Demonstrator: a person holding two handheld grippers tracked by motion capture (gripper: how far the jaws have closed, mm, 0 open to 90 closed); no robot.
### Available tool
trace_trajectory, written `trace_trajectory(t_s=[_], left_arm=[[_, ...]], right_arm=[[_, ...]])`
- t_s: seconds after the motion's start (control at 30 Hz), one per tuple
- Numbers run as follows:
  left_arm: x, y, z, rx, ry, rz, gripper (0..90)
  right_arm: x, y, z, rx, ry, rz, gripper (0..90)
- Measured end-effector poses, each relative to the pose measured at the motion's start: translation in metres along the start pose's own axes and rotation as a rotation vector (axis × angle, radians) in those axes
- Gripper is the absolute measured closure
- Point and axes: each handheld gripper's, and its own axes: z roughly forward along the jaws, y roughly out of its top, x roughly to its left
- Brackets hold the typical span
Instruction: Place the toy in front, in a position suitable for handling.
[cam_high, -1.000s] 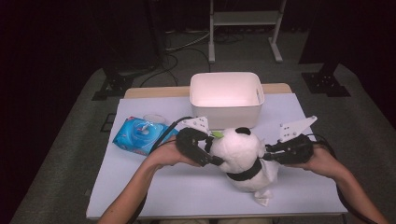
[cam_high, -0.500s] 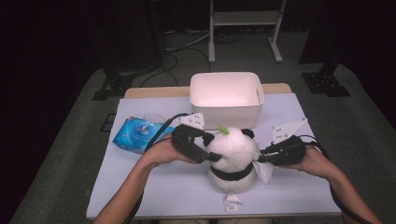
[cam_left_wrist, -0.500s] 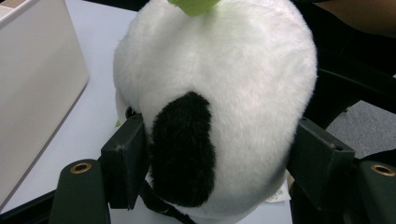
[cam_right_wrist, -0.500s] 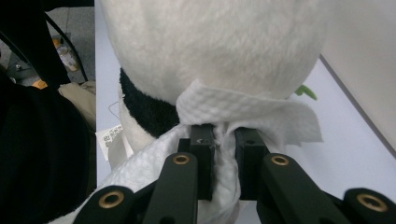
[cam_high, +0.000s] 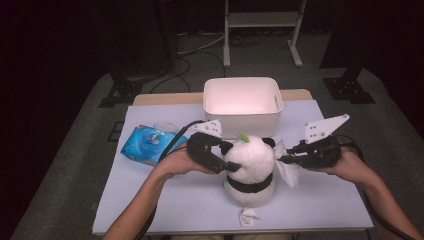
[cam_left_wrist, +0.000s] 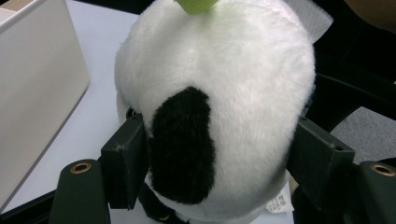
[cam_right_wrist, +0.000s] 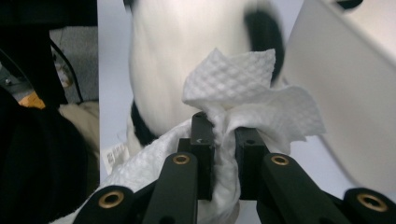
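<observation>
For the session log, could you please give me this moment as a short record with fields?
left gripper: shut on the panda plush, jaws on either side of its head
right gripper: shut on a white wipe, beside the plush
white bin: behind the plush
wipes pack: on the table, left of the left hand

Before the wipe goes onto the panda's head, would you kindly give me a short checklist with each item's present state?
1. Left gripper has the panda plush by the head, a jaw on each side: ok.
2. Right gripper is shut on the white wipe: ok.
3. Wipe reaches the plush: it lies against the head's right side in the high view; firm contact: cannot tell.
4. Plush upright on the table: ok.
5. White bin stands apart behind the plush: ok.
6. Blue wipes pack lies off to the left: ok.
</observation>
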Motion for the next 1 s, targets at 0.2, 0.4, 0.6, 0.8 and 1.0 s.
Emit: trace_trajectory(t_s=[0.2, 0.4, 0.6, 0.8, 1.0], left_arm=[[-0.003, 0.010, 0.009, 0.019, 0.002, 0.021, 28.0], [-0.004, 0.008, 0.009, 0.020, 0.001, 0.017, 27.9], [-0.003, 0.006, 0.008, 0.011, -0.002, 0.019, 21.9], [0.002, -0.007, 0.015, 0.033, -0.016, -0.018, 15.2], [0.006, -0.013, 0.023, -0.018, -0.045, -0.023, 22.1]], right_arm=[[0.007, 0.040, -0.004, -0.003, 0.005, -0.082, 80.5], [0.007, 0.056, 0.005, 0.030, 0.016, -0.113, 80.3], [0.006, 0.051, 0.006, 0.053, 0.010, -0.107, 80.4], [0.003, 0.046, 0.004, 0.065, -0.004, -0.089, 80.4], [0.002, 0.041, 0.002, 0.062, -0.011, -0.083, 80.4]])
